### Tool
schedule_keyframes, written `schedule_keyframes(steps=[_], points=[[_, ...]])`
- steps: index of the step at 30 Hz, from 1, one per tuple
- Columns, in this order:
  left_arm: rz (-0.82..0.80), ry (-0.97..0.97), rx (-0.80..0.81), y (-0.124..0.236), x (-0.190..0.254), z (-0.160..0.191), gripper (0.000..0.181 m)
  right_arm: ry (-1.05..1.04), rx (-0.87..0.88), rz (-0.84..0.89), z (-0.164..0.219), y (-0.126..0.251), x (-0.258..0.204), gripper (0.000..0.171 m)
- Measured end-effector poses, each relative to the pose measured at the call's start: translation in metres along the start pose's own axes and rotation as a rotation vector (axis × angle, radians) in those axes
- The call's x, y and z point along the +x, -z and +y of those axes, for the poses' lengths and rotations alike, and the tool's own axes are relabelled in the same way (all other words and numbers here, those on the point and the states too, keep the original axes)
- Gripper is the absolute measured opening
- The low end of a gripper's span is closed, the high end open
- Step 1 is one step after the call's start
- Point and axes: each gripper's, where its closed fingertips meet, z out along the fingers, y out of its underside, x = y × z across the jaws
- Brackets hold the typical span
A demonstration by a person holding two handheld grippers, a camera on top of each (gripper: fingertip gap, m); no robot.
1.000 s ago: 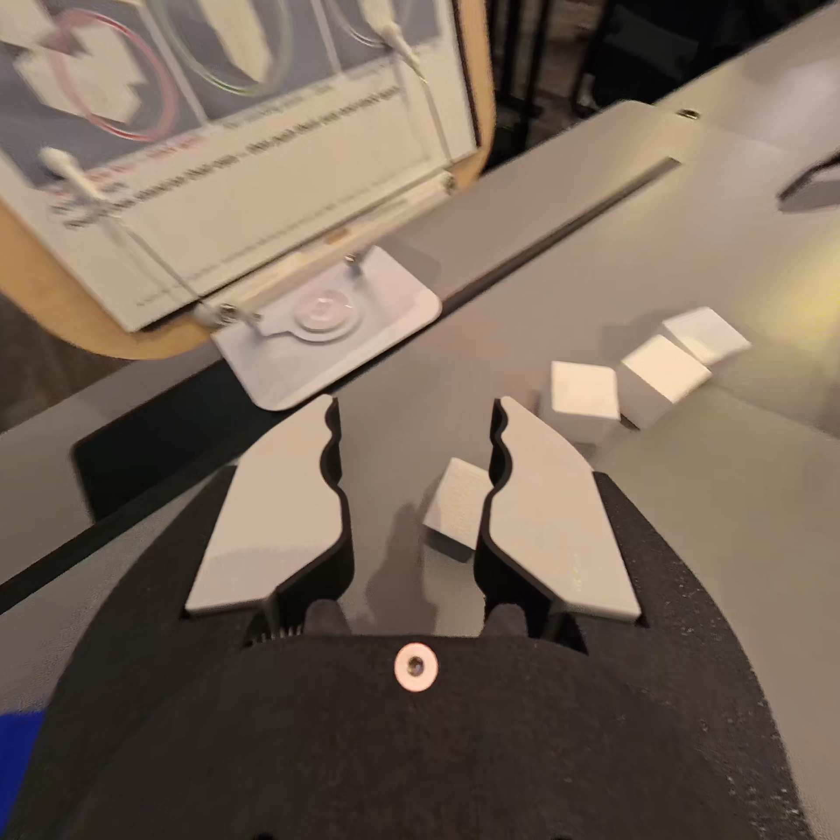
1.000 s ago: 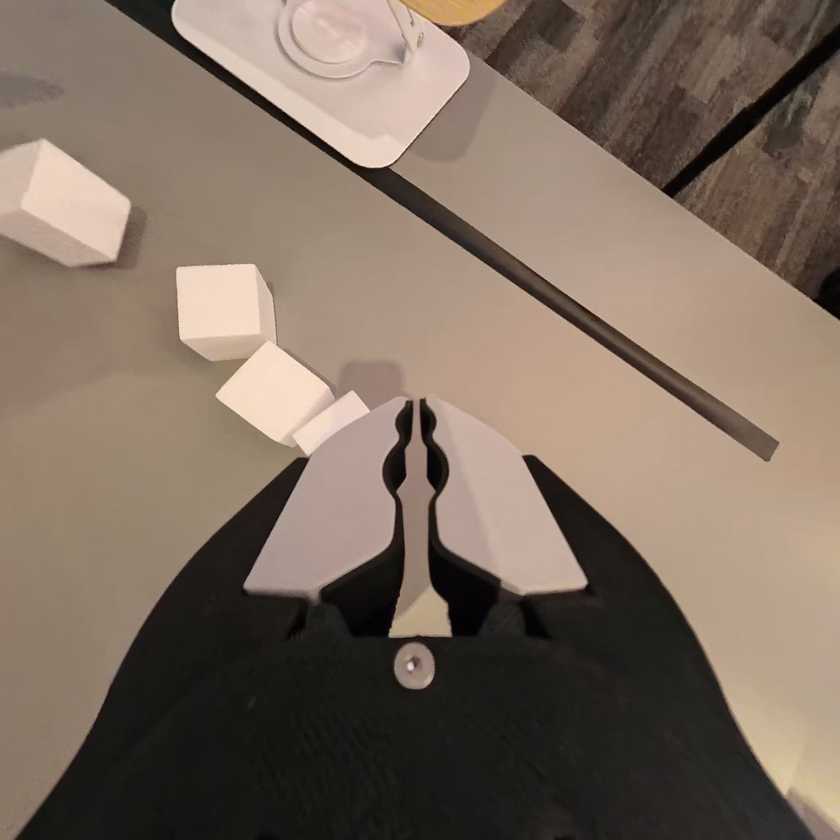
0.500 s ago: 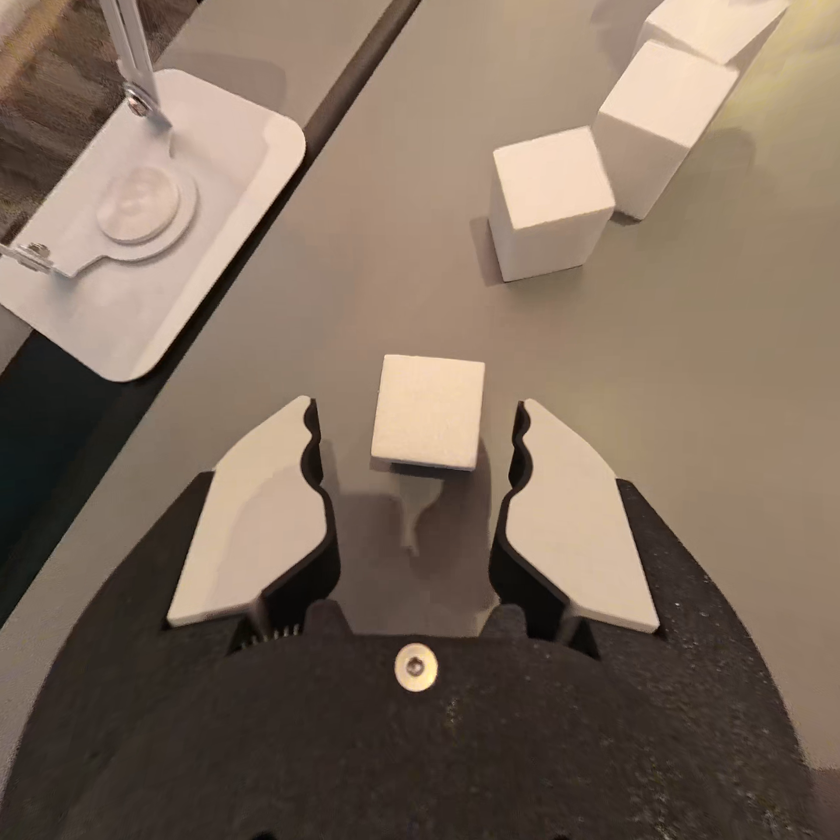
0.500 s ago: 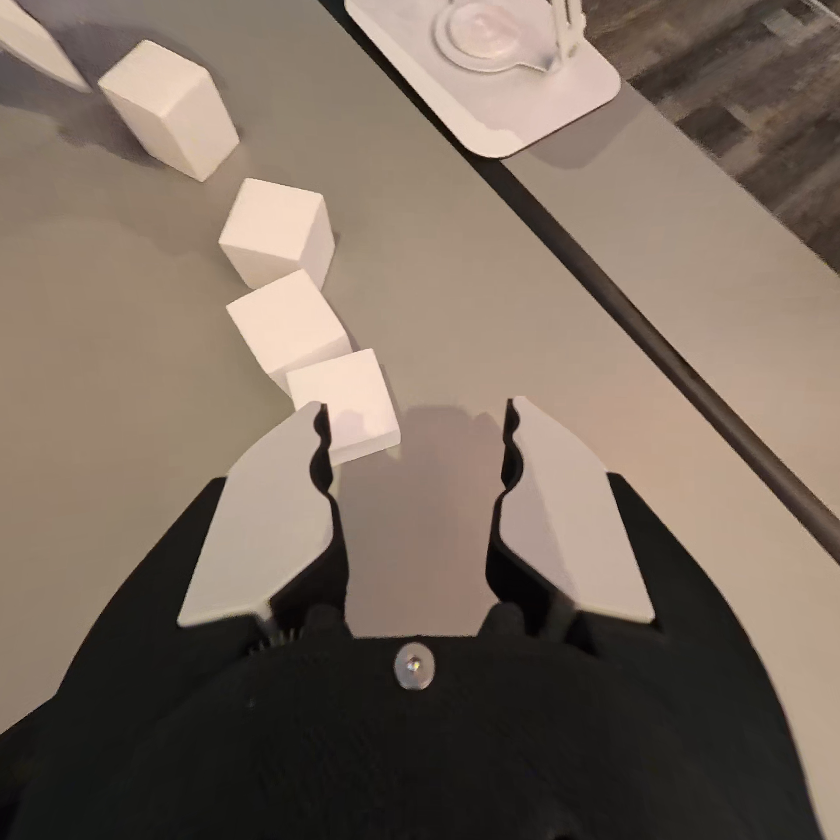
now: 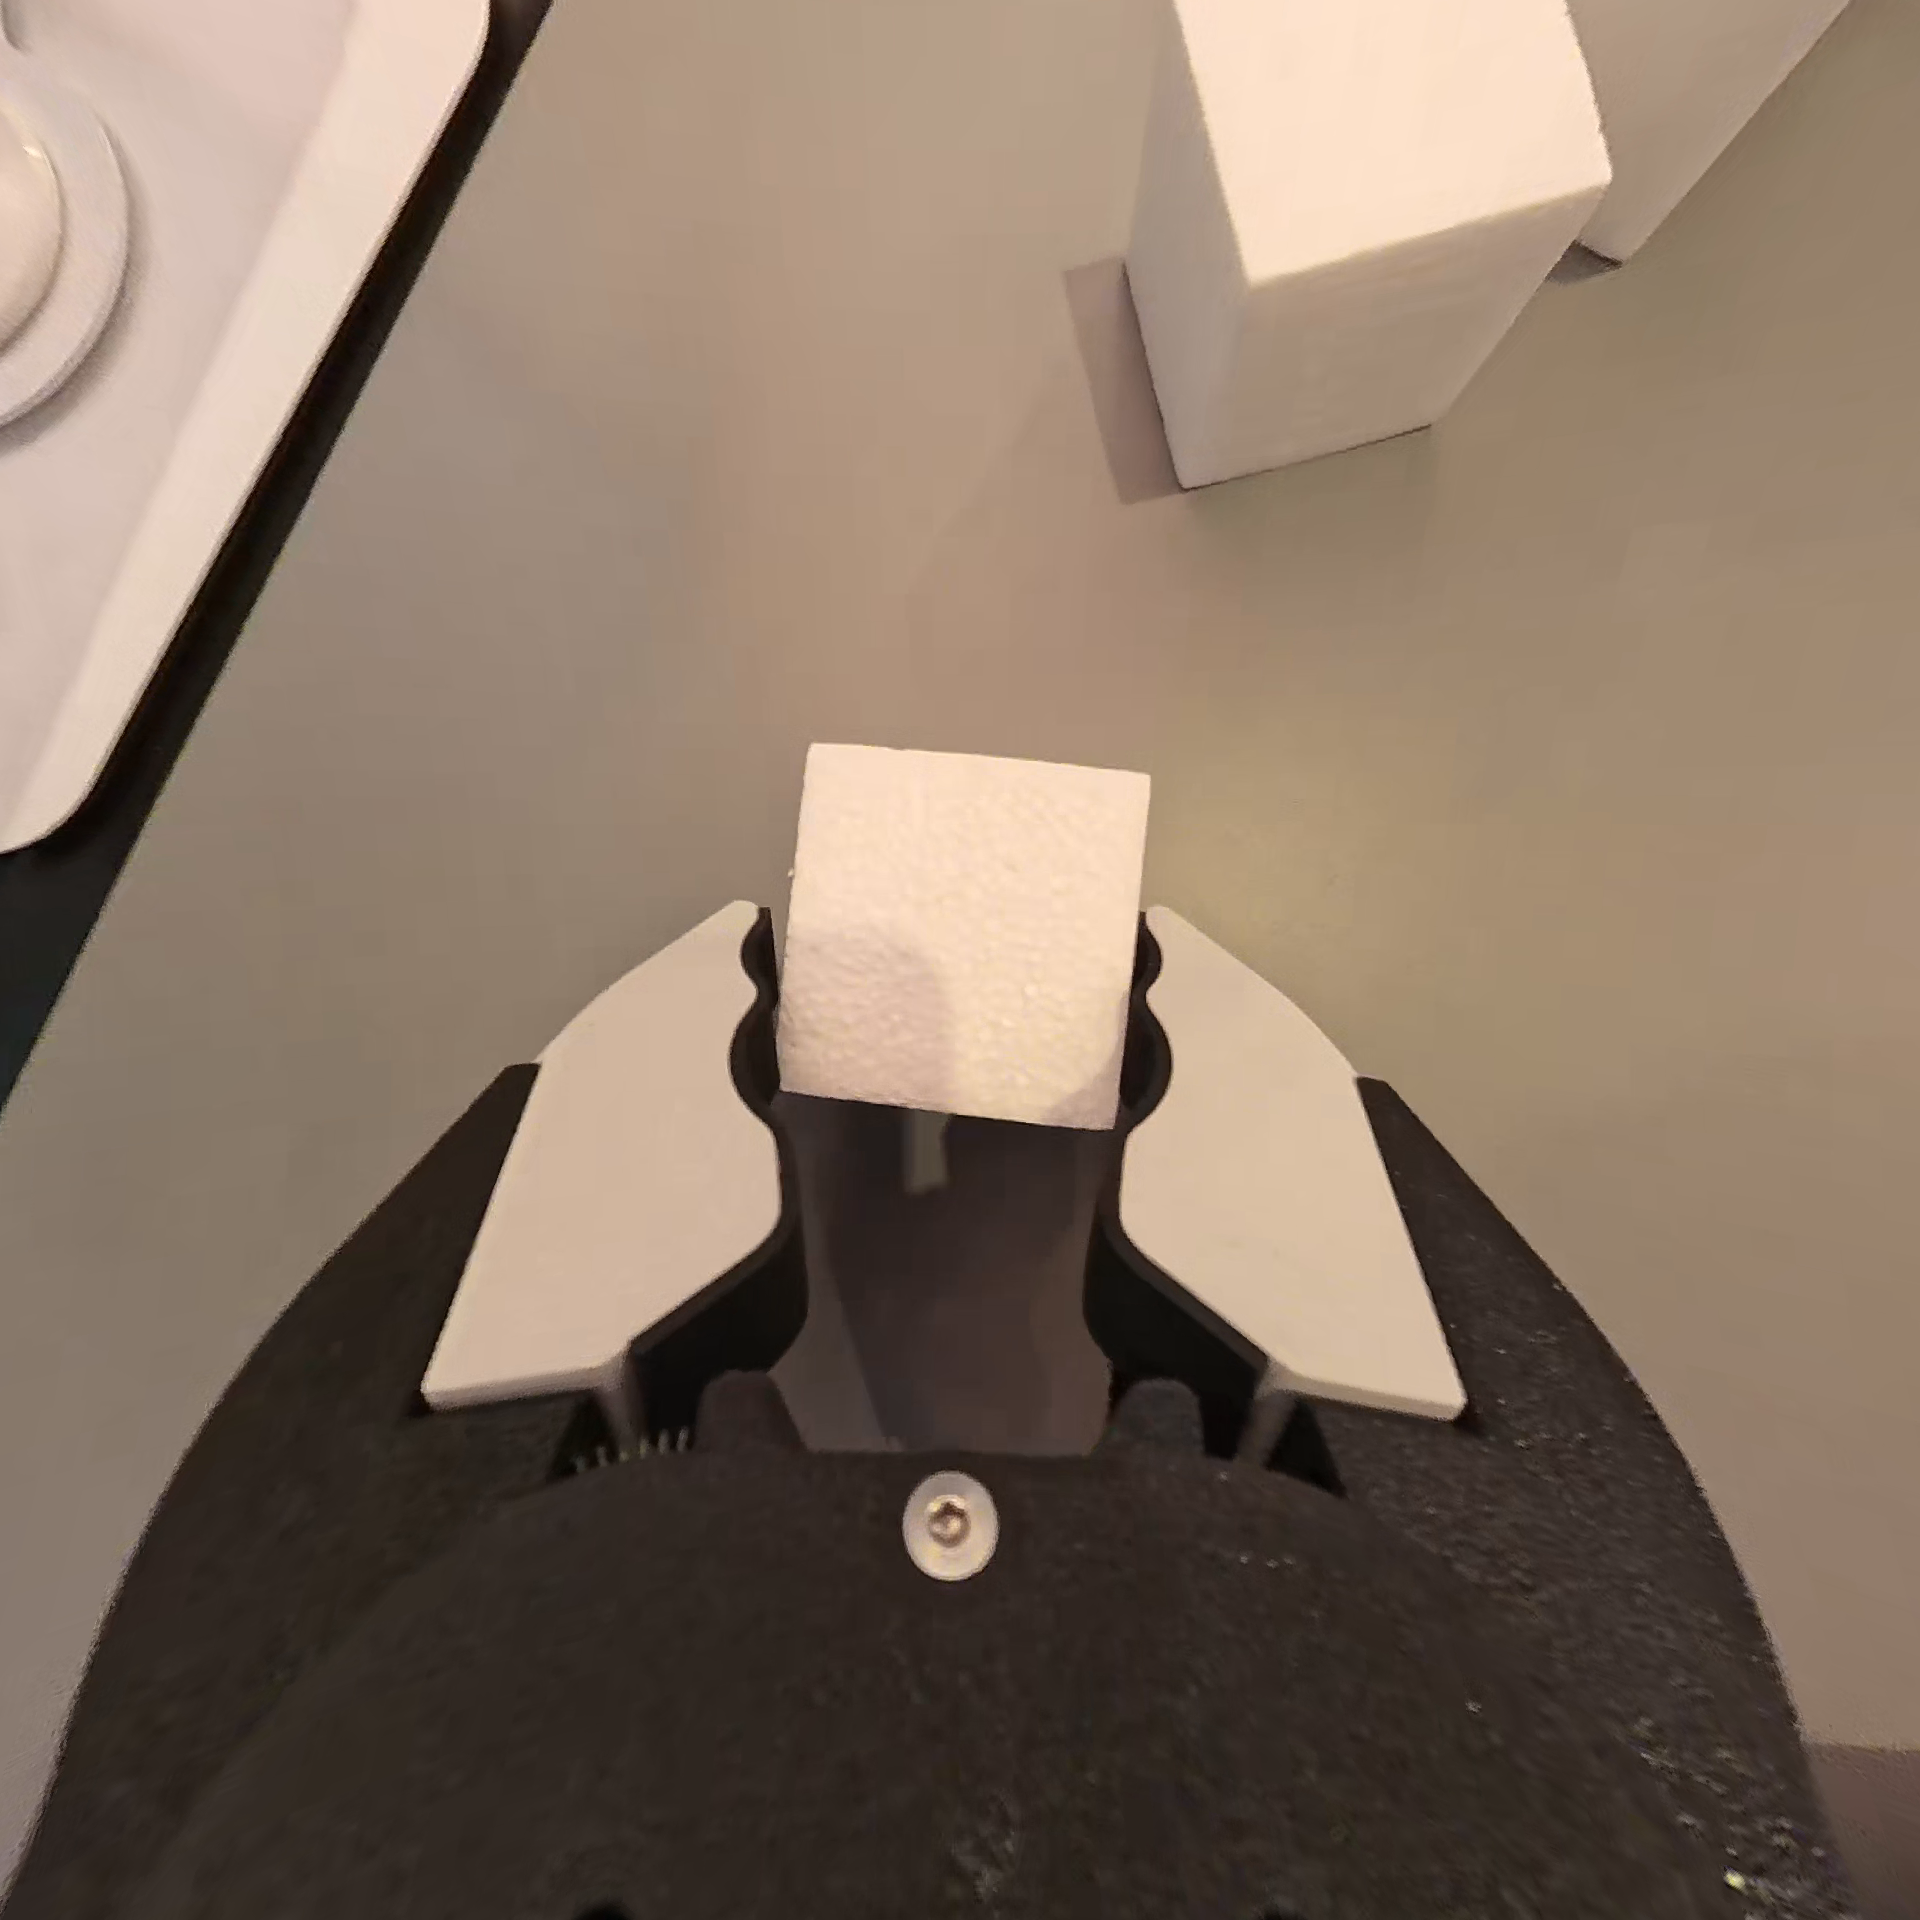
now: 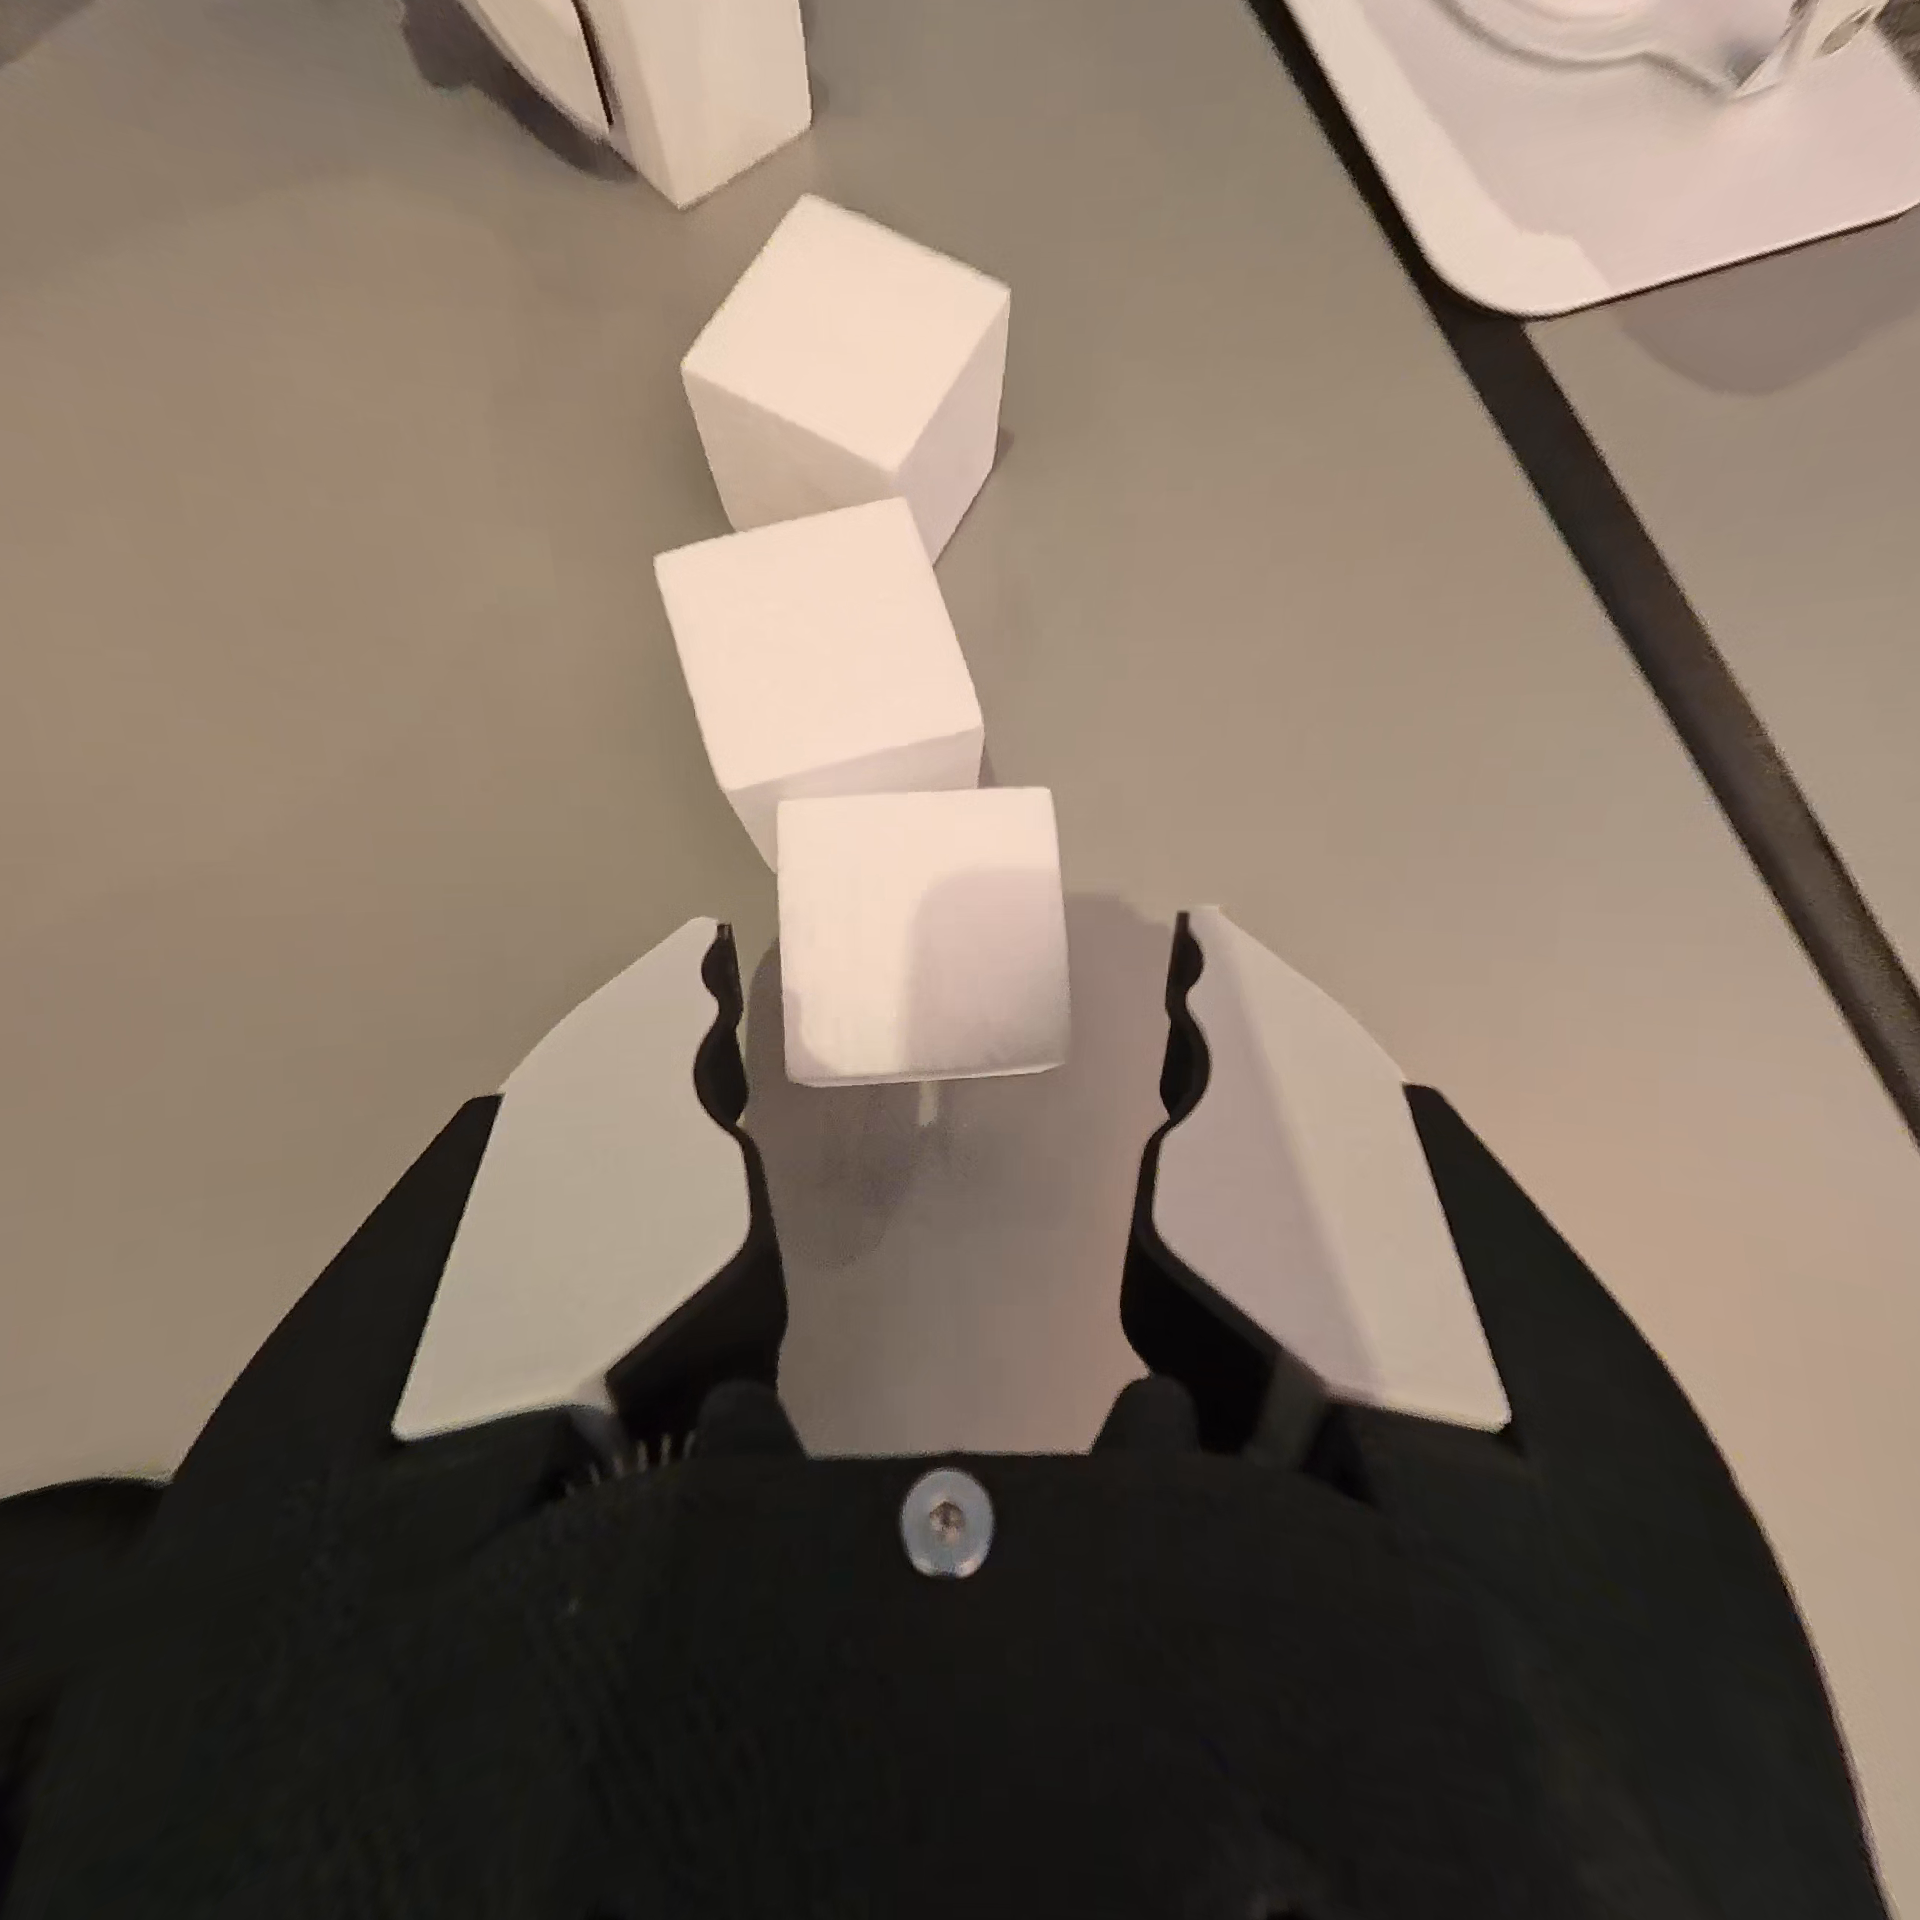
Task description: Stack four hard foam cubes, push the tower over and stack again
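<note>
The left gripper is clenched on one white foam cube, while the right gripper, released, straddles another cube on the grey tabletop.

— What sits where in my left wrist view?

— One cube is centre frame, between my left gripper fingers, touching both. A second cube stands upper right on the table; a stand base lies upper left.

— And the right wrist view?

— My right gripper brackets the nearest cube, gaps either side. Two more cubes run in a line above it, another at the top edge.
</note>
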Motion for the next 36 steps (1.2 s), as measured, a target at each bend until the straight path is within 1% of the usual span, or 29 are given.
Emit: schedule_keyframes(steps=[2, 3, 4, 9, 11, 13, 16, 18, 20, 24, 28, 30, 32, 34, 36], points=[[-0.007, 0.0, -0.008, 0.001, -0.001, 0.001, 0.064, 0.001, -0.035, -0.008, 0.007, -0.006, -0.001, 0.077], [-0.013, -0.001, -0.014, 0.001, -0.002, 0.002, 0.064, 0.002, -0.053, -0.012, 0.011, -0.008, -0.001, 0.071], [-0.02, -0.001, -0.021, 0.003, -0.003, 0.003, 0.064, 0.002, -0.064, -0.019, 0.015, -0.008, -0.001, 0.06], [-0.045, -0.008, -0.019, 0.014, -0.004, -0.001, 0.064, -0.057, 0.016, -0.003, 0.011, 0.01, 0.006, 0.059], [-0.057, -0.022, -0.018, 0.02, -0.003, -0.004, 0.064, -0.065, 0.084, -0.004, -0.001, 0.021, 0.006, 0.059], [-0.066, -0.04, -0.019, 0.026, -0.001, -0.007, 0.064, -0.043, 0.165, -0.023, -0.024, 0.03, 0.001, 0.059], [-0.074, -0.071, -0.027, 0.032, 0.004, -0.013, 0.064, 0.048, 0.236, -0.06, -0.061, 0.032, -0.017, 0.059], [-0.075, -0.095, -0.026, 0.034, 0.008, -0.018, 0.064, 0.116, 0.208, -0.071, -0.074, 0.024, -0.027, 0.059], [-0.073, -0.113, -0.014, 0.036, 0.011, -0.023, 0.064, 0.144, 0.15, -0.089, -0.076, 0.015, -0.032, 0.059], [-0.062, -0.141, -0.01, 0.035, 0.018, -0.031, 0.064, 0.13, 0.066, -0.093, -0.069, 0.002, -0.027, 0.059], [-0.043, -0.177, 0.014, 0.033, 0.026, -0.043, 0.064, 0.123, 0.052, -0.094, -0.069, -0.002, -0.022, 0.059], [-0.025, -0.184, 0.038, 0.032, 0.031, -0.051, 0.064, 0.125, 0.073, -0.093, -0.079, -0.002, -0.022, 0.059], [-0.037, -0.19, 0.019, 0.032, 0.03, -0.052, 0.064, 0.101, 0.09, -0.045, -0.095, -0.005, -0.016, 0.059], [-0.049, -0.195, 0.005, 0.034, 0.029, -0.051, 0.064, 0.037, 0.089, 0.0, -0.108, -0.012, -0.012, 0.059], [-0.049, -0.184, 0.022, 0.037, 0.028, -0.052, 0.064, -0.036, 0.076, 0.004, -0.117, -0.021, -0.015, 0.059]])
